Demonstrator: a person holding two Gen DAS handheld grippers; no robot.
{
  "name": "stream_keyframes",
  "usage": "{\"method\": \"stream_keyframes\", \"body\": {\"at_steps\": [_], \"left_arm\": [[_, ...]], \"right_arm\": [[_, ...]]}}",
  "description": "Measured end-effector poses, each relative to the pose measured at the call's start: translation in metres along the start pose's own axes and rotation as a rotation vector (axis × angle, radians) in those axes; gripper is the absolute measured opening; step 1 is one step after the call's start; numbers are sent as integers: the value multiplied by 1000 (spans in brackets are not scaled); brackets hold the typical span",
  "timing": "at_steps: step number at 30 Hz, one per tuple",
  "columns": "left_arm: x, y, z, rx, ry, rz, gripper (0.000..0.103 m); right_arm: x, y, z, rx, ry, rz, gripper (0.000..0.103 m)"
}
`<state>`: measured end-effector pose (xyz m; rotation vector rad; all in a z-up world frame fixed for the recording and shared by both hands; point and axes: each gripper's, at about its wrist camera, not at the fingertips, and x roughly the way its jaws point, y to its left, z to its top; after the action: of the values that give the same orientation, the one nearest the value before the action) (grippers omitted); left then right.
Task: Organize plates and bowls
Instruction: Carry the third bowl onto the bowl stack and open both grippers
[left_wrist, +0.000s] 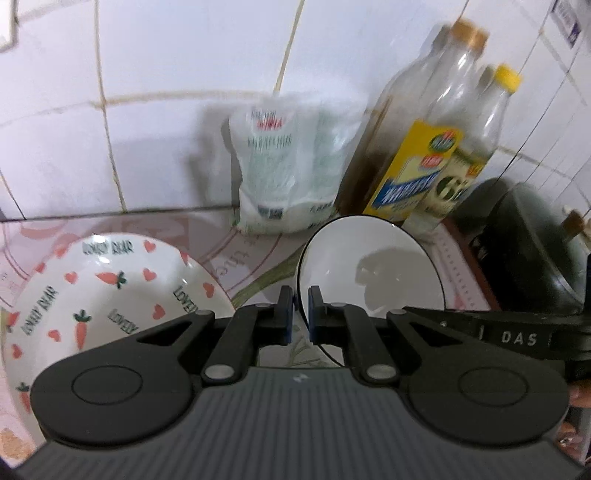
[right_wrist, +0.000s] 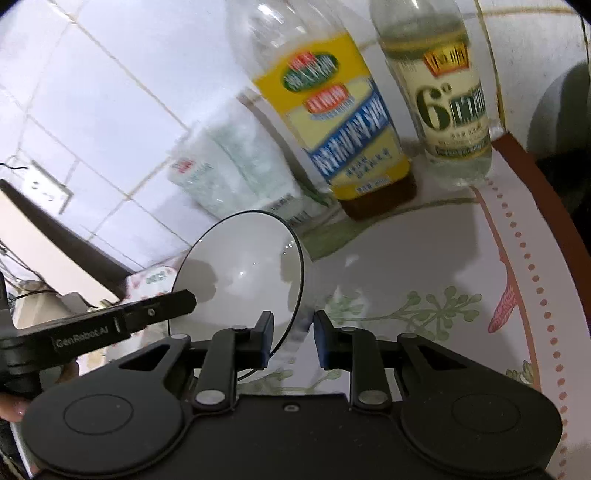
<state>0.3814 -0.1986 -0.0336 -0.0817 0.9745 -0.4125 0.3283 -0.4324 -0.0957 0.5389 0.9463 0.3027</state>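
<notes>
White glossy bowl (left_wrist: 373, 266) (thin black rim), tilted, both hand-held grippers (left_wrist: 300, 314) (right_wrist: 293, 338) pinching its rim.

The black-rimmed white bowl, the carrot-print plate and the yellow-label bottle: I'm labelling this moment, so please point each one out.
black-rimmed white bowl (left_wrist: 373, 266): left wrist view, on its white inner surface.
carrot-print plate (left_wrist: 107, 280): left wrist view, on the printed well, near a carrot.
yellow-label bottle (right_wrist: 343, 125): right wrist view, on its yellow label.

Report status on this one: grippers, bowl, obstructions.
Left gripper shut on white bowl rim; right gripper clamping opposite rim. Bowl tilted, off the table. Carrot plate left, bottles close behind.
</notes>
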Motion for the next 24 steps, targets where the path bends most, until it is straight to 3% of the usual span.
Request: {"method": "stream_keyframes", "body": {"at_steps": [8, 15, 24], "left_arm": [[-76, -8, -8, 13, -101, -8, 7], [-112, -1, -37, -33, -89, -18, 7], [-123, 12, -70, -84, -41, -45, 7]], "right_arm": [[-51, 45, -15, -91, -76, 33, 28], [-81, 80, -41, -181, -109, 6, 28], [-88, 95, -65, -238, -95, -19, 28]]}}
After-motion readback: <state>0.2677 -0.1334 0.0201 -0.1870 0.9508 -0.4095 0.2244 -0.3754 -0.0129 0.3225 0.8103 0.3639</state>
